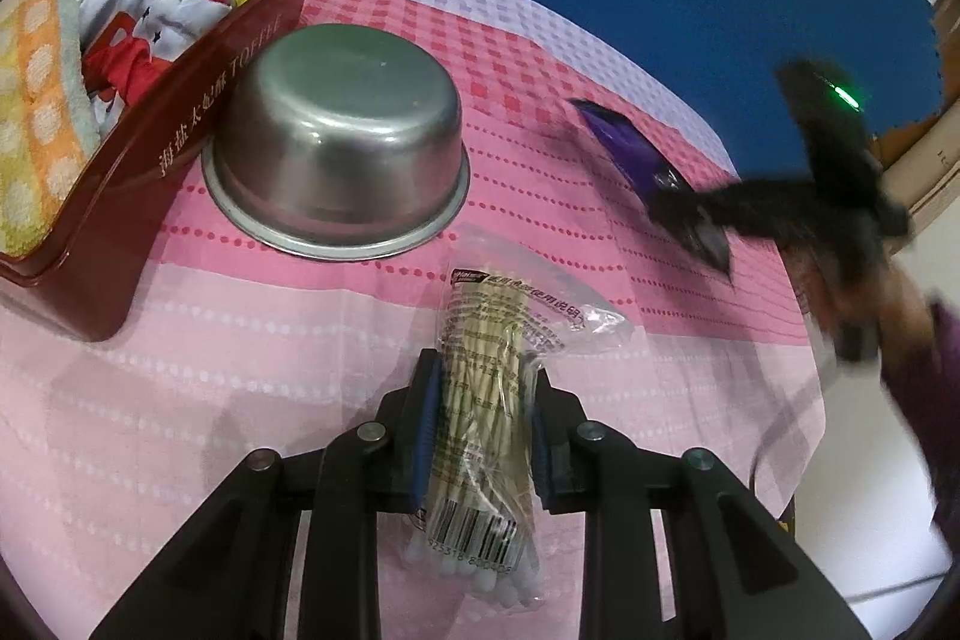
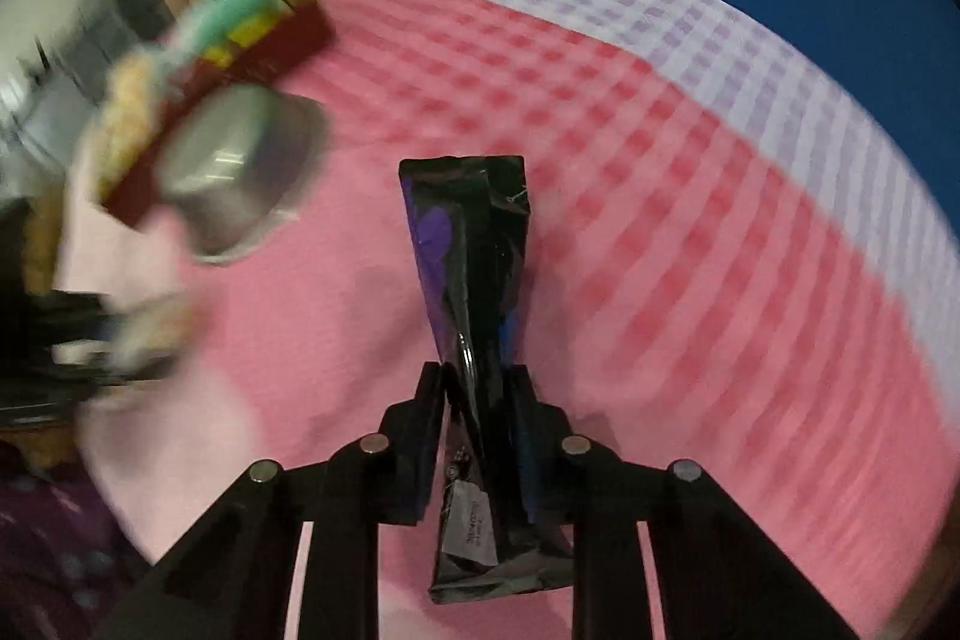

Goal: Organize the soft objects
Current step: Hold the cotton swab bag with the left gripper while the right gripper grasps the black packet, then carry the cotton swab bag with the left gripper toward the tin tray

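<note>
Cotton swabs in a clear plastic packet [image 1: 480, 412] sit pinched in the left gripper [image 1: 483, 376] above the pink checked tablecloth [image 1: 180, 400]. The right gripper [image 2: 474, 370] clamps a crumpled black-and-purple foil pouch [image 2: 468, 244]. Nearby, the dark red toffee tin [image 1: 198, 88] holds soft toys, beside an upturned steel bowl [image 1: 342, 130].

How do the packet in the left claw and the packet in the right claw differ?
The cotton swab packet in the left claw is clear, so its pale sticks and white tips show; the black and purple packet in the right claw is opaque and glossy. The cotton swab packet stays flat and full; the black and purple packet is pinched into a narrow waist. Both are soft plastic, gripped mid-length above the pink tablecloth.
</note>
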A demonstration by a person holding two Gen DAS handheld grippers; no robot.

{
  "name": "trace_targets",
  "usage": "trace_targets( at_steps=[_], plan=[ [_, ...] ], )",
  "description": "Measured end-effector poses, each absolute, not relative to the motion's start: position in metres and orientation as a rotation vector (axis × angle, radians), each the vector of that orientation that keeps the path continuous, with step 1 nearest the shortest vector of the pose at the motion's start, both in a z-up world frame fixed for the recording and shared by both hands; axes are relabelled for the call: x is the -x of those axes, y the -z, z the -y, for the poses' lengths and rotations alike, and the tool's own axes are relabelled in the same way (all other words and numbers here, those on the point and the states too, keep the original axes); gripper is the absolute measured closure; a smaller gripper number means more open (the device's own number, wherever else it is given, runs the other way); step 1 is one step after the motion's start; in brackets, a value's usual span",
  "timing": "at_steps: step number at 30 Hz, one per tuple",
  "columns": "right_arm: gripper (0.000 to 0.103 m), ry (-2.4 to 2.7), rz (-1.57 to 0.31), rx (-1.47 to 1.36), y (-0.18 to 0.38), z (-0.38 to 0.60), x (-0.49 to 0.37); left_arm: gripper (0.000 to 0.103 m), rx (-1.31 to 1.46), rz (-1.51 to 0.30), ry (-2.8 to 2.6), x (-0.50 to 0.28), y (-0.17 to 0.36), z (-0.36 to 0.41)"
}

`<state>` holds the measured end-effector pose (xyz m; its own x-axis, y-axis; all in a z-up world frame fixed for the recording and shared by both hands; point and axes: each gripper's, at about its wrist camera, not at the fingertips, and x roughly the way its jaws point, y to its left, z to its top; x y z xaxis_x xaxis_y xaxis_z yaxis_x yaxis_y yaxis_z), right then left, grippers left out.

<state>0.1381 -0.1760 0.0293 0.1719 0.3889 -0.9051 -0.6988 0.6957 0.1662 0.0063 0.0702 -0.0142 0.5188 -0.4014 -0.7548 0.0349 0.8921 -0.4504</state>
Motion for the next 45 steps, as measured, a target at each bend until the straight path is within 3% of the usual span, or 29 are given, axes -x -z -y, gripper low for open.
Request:
trace_targets(
  at_steps=[5, 11, 24, 45],
  plan=[
    [0.082, -0.712, -1.060, -0.021, -0.032, 0.214, -0.057, 0.078, 0.419, -0.980, 0.270, -0.003, 0.014, -0.072],
    [0.082, -0.586, -0.981, -0.203, -0.008, 0.234, -0.034, 0.078, 0.427, -0.954, 0.251, 0.010, 0.013, -0.078],
    [0.082, -0.529, -0.859, -0.035, 0.019, 0.194, -0.037, 0.080, 0.410, -0.927, 0.161, 0.031, 0.004, -0.097],
    [0.082, -0.490, -0.820, 0.039, 0.023, 0.180, -0.032, 0.081, 0.183, -0.840, 0.097, 0.052, -0.022, -0.090]
  ],
)
